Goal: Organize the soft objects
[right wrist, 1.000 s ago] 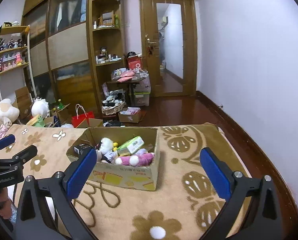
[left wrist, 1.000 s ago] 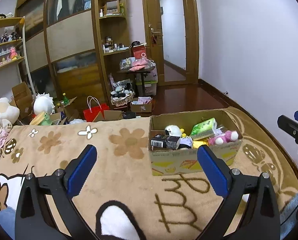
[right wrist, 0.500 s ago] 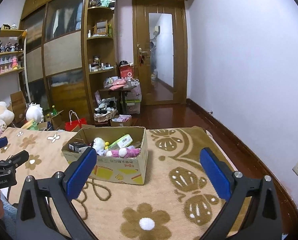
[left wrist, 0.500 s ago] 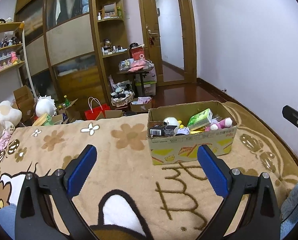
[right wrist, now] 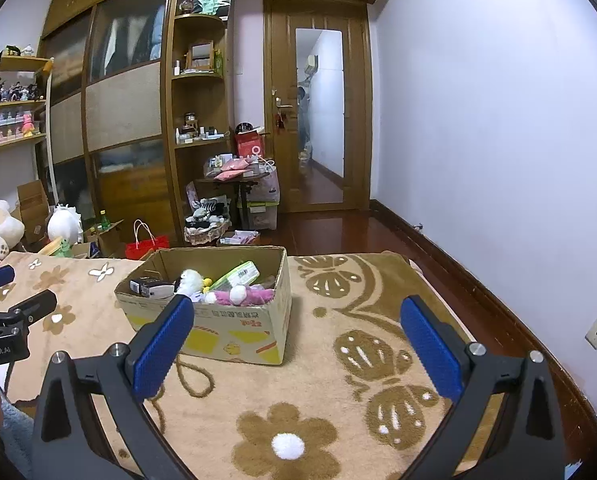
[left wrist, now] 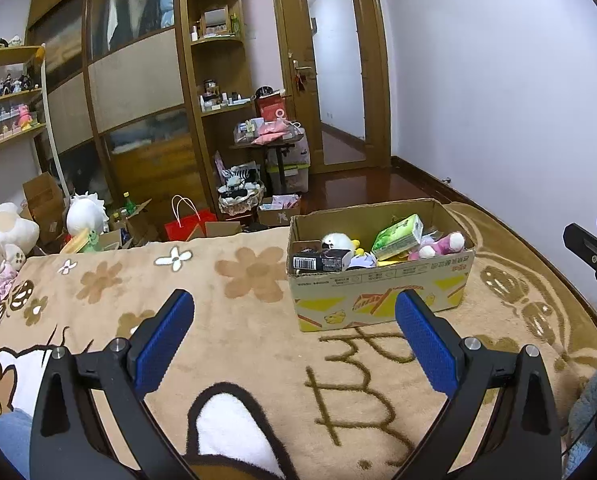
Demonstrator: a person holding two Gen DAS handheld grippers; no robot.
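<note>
I have the left gripper (left wrist: 294, 332) held level above the blanket (left wrist: 234, 344), its blue fingers spread wide with nothing between them. The cardboard box (left wrist: 382, 292) sits on the blanket at about one o'clock from it, just past the right finger's tip. My right gripper (right wrist: 296, 336) is also level, jaws wide apart and empty, with the cardboard box (right wrist: 234, 328) at eleven o'clock, its near face behind the left finger's tip. Inside the box I see a white plush (left wrist: 336, 241), a pink plush (left wrist: 442, 245), a green packet (left wrist: 398, 237) and a black carton (left wrist: 318, 261) piled together. At nine o'clock in the right view, the left gripper juts in.
</note>
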